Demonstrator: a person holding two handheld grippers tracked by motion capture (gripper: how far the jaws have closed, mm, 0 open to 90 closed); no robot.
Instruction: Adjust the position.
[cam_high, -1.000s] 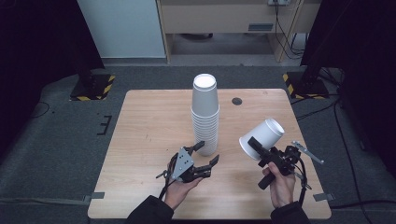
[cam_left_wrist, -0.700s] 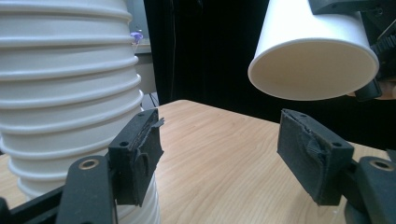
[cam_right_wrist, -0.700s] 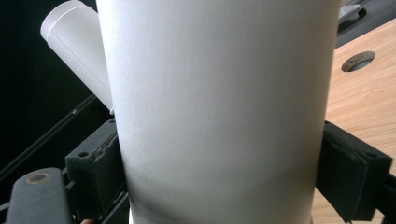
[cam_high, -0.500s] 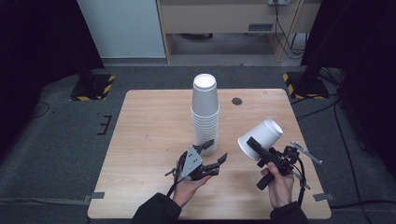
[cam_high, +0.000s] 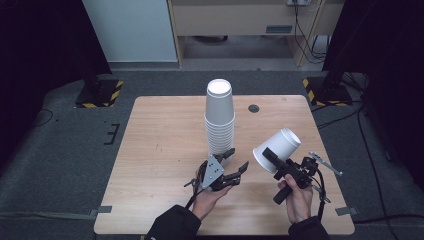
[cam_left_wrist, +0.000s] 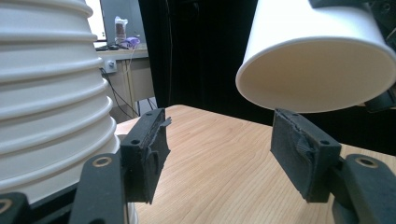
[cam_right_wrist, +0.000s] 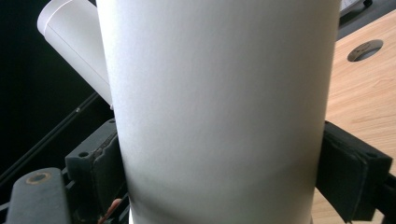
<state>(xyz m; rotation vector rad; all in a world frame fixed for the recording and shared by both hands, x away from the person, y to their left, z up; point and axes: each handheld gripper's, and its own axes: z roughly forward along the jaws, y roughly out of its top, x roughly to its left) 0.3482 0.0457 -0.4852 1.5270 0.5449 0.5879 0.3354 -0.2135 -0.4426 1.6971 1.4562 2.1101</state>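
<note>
gripping: right gripper (cam_high: 272, 161) clamps one tilted white cup (cam_high: 276, 149)
left gripper (cam_high: 236, 160): jaws spread, empty
stack (cam_high: 220, 117): one, mid-table (cam_high: 160, 135)
writing: none legible

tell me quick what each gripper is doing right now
Left gripper: open, empty, beside the cup stack.
Right gripper: shut on a single paper cup, held tilted above the table.

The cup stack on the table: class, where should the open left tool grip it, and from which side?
Grip the cup stack low on its ribbed rims, from the person's side: the left tool, jaws open, sits right at its base, and the rims give purchase.
</note>
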